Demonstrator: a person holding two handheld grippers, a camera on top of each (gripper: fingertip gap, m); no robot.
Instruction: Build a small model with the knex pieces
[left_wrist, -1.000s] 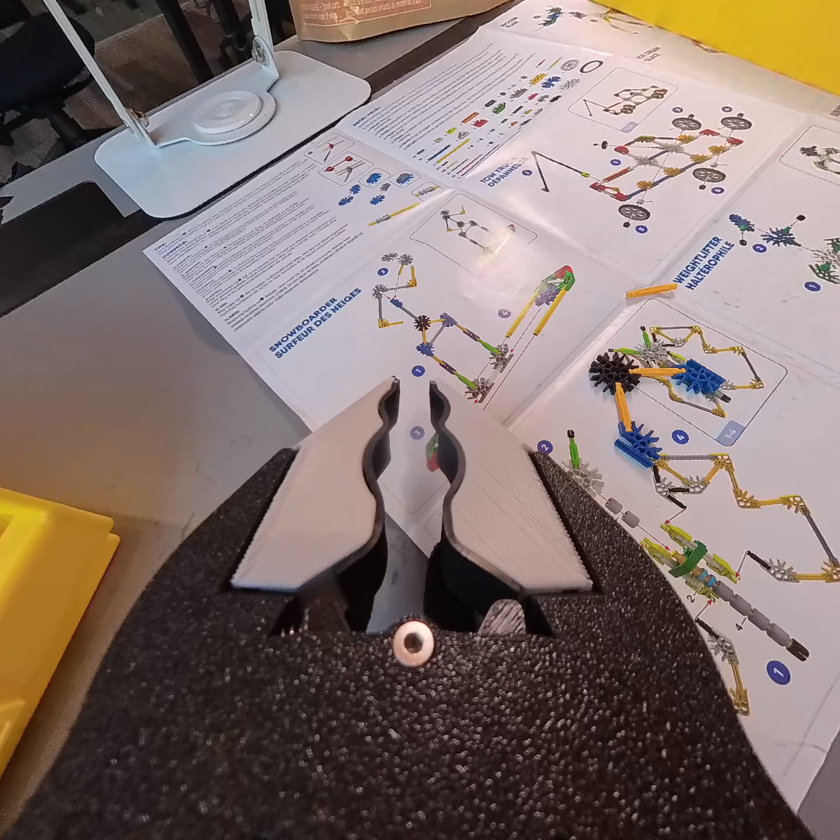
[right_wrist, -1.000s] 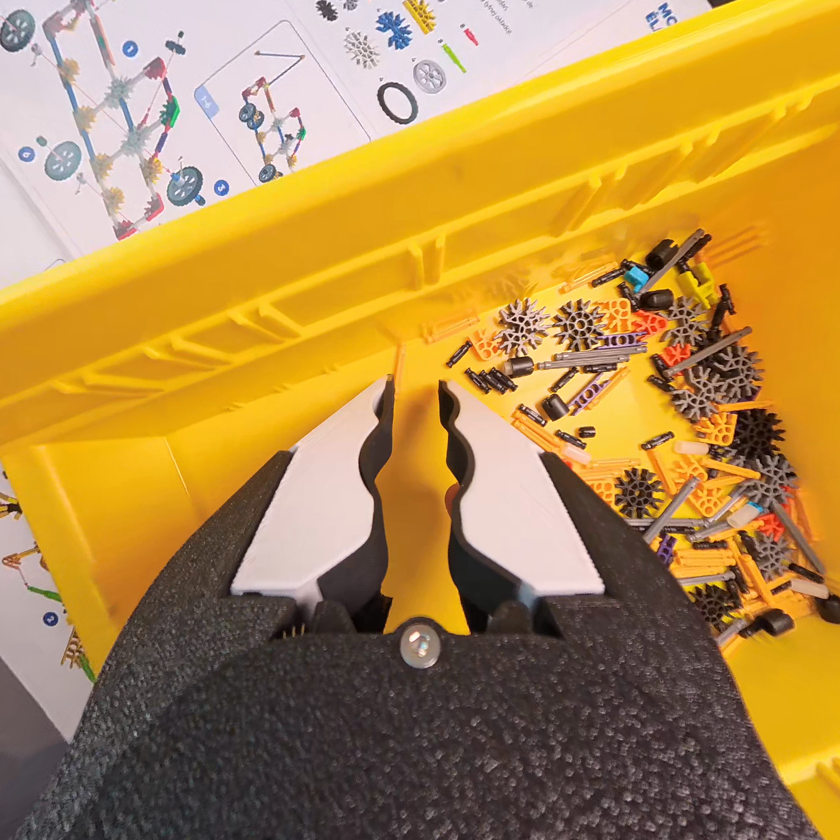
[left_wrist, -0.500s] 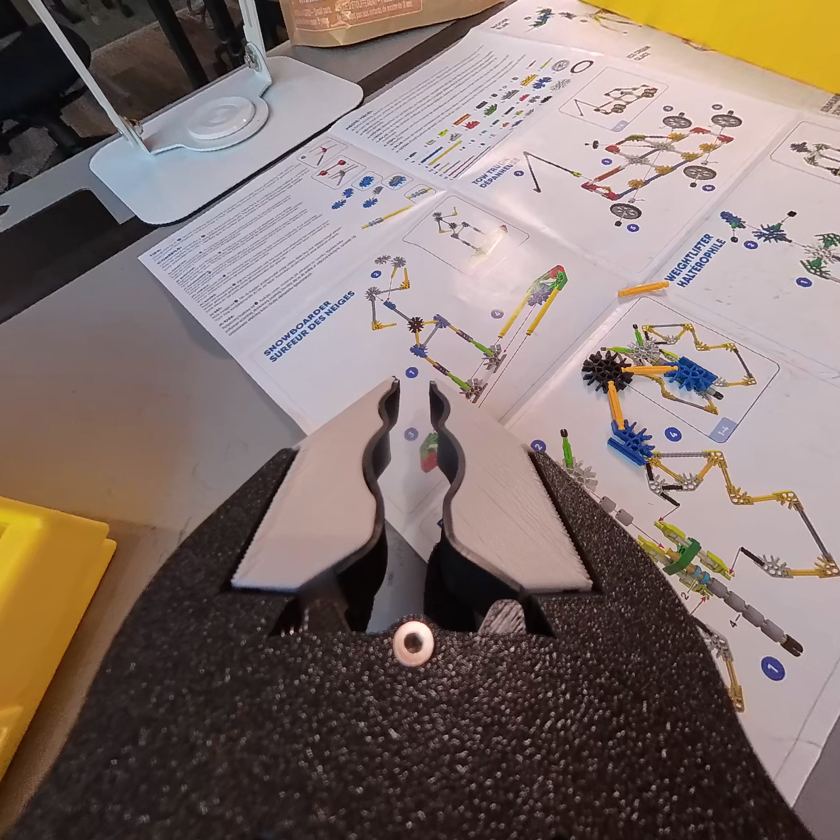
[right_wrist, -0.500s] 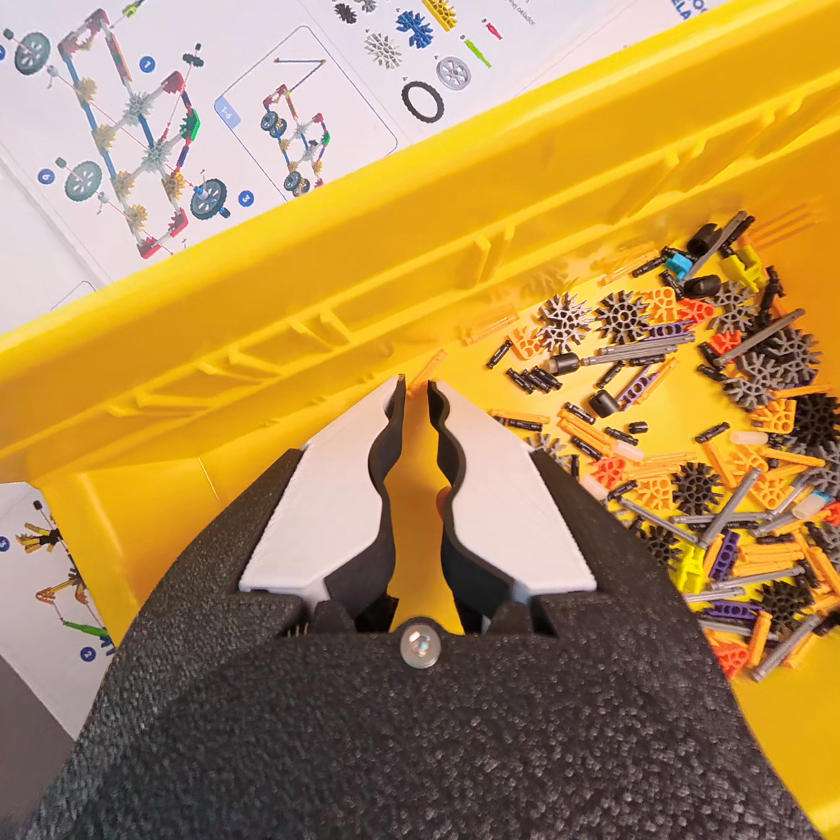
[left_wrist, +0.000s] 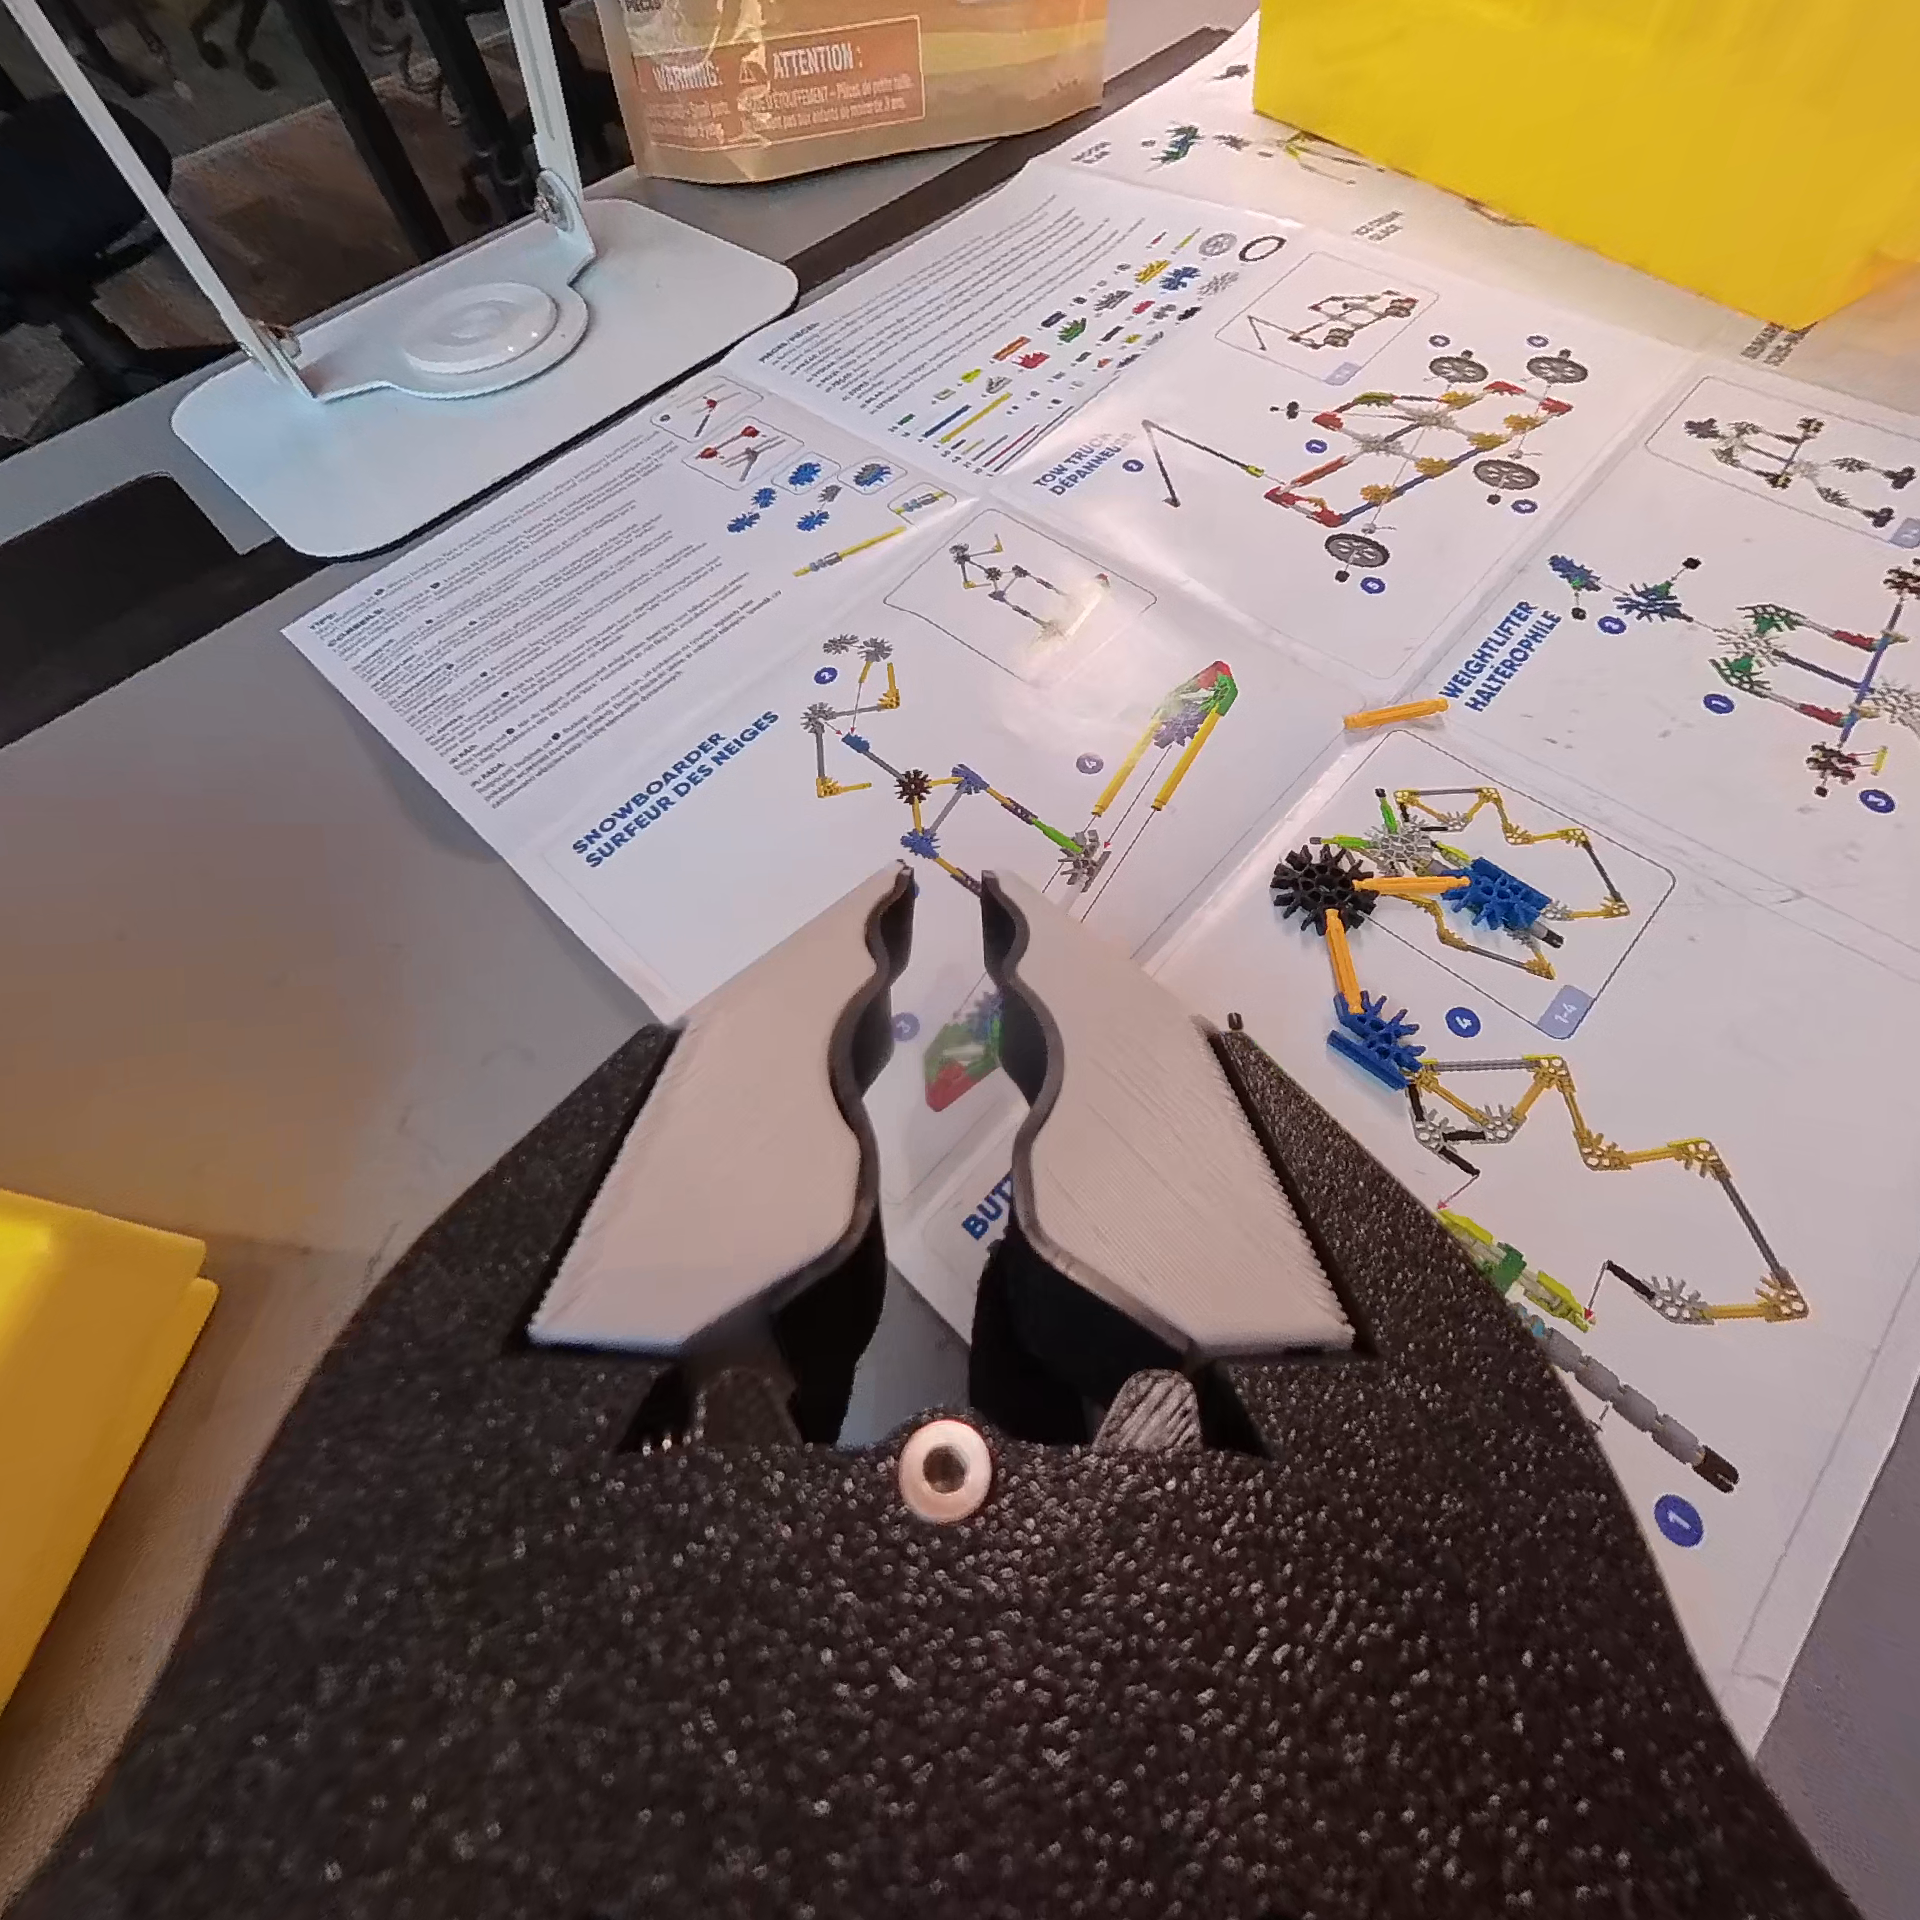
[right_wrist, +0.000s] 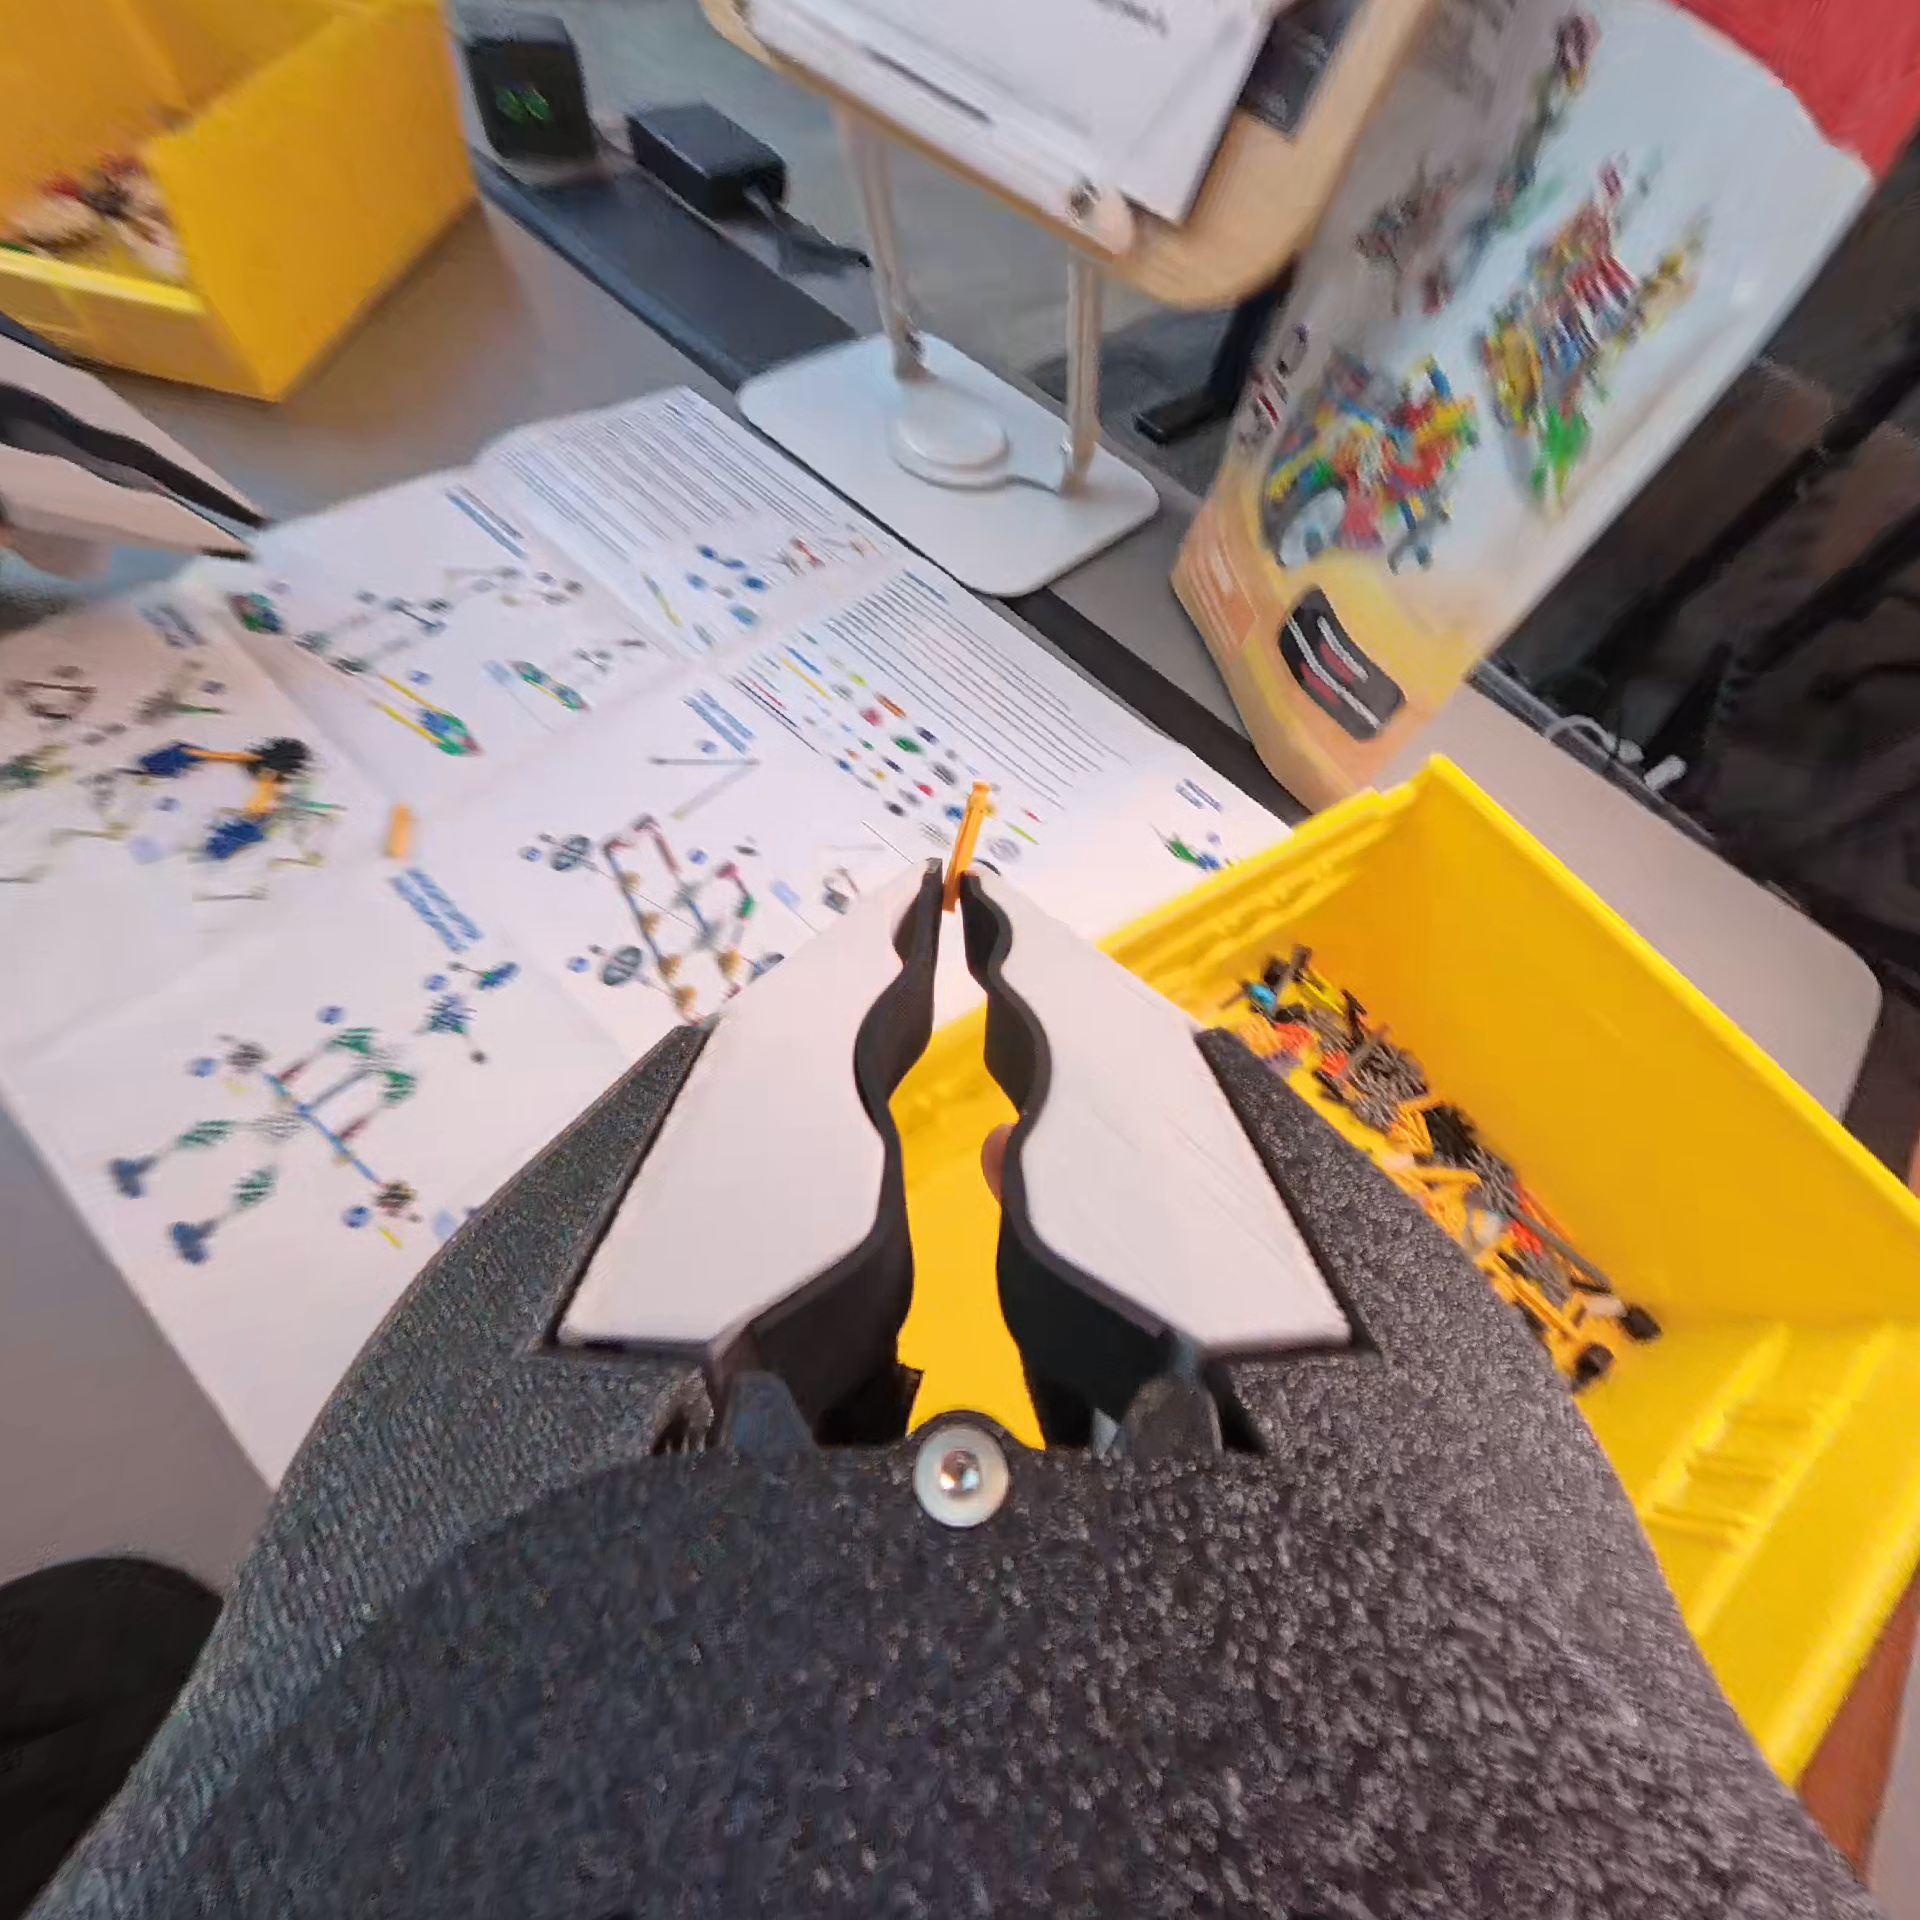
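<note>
Looking left to right, I see my left gripper, jaws slightly apart and empty, above the instruction sheet; a partly built model lies at three o'clock. My right gripper pinches an orange rod; the yellow bin of loose pieces sits at four o'clock.

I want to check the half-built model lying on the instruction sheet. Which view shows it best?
The left wrist view: the half-built model is sharp there, a black spoked connector, orange rods and two blue connectors lying on the instruction sheet. The right wrist view shows only a smeared blue, orange and black blur of it, far left.
</note>
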